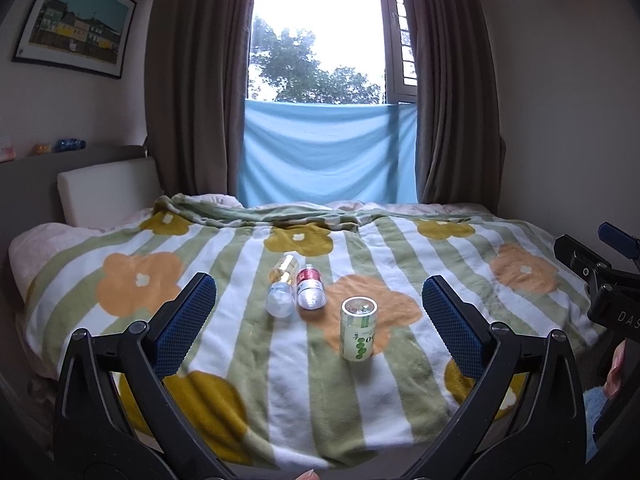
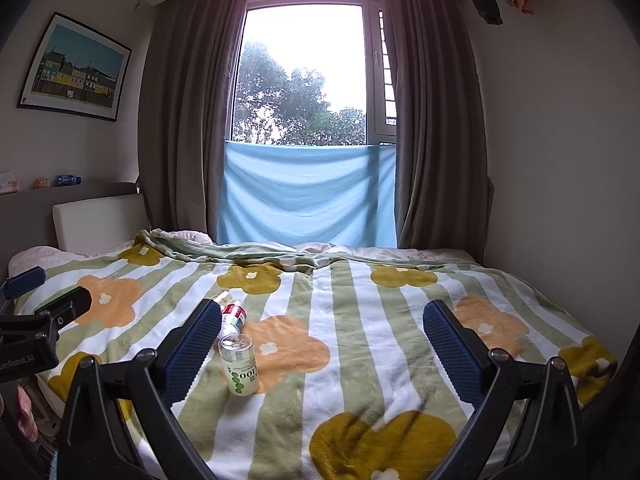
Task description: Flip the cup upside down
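A clear cup [image 1: 358,329] with a green dotted label stands on the flowered blanket [image 1: 248,360], its print upside down. It also shows in the right wrist view [image 2: 240,365]. My left gripper [image 1: 319,320] is open and empty, held short of the cup, which sits between its blue pads. My right gripper [image 2: 322,346] is open and empty, with the cup just inside its left finger [image 2: 192,344]. The right gripper's body [image 1: 608,280] shows at the right edge of the left wrist view.
Two plastic bottles lie on their sides behind the cup, one with a yellow label [image 1: 282,286] and one with a red label [image 1: 310,287]. The bed reaches a curtained window [image 1: 320,60] and a wall on the right. A headboard [image 1: 108,188] is at left.
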Tool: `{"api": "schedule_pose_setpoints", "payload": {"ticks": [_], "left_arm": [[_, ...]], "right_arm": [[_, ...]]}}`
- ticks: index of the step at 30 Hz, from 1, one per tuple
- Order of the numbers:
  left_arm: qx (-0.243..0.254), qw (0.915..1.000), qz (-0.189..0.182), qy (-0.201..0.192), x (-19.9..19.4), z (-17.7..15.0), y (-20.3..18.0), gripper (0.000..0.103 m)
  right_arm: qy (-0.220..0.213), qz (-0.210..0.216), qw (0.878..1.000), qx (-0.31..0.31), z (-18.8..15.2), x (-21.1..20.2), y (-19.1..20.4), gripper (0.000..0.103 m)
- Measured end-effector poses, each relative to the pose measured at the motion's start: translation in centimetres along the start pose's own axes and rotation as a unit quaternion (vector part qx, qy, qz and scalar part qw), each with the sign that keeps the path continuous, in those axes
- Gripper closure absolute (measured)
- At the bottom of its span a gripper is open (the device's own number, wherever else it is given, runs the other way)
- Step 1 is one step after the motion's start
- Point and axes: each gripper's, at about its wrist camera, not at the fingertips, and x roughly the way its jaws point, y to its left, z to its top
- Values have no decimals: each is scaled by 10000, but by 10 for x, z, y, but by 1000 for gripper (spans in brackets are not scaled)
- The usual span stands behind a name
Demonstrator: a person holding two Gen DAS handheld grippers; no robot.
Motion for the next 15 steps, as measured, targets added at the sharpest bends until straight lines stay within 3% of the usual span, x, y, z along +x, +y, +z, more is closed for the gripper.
{"api": "schedule_pose_setpoints", "payload": {"ticks": [15], "left_arm": [[70, 10000, 33, 19, 0, -4, -6, 0]], "right_arm": [[38, 3, 10000, 7, 0, 2, -2, 2]]}}
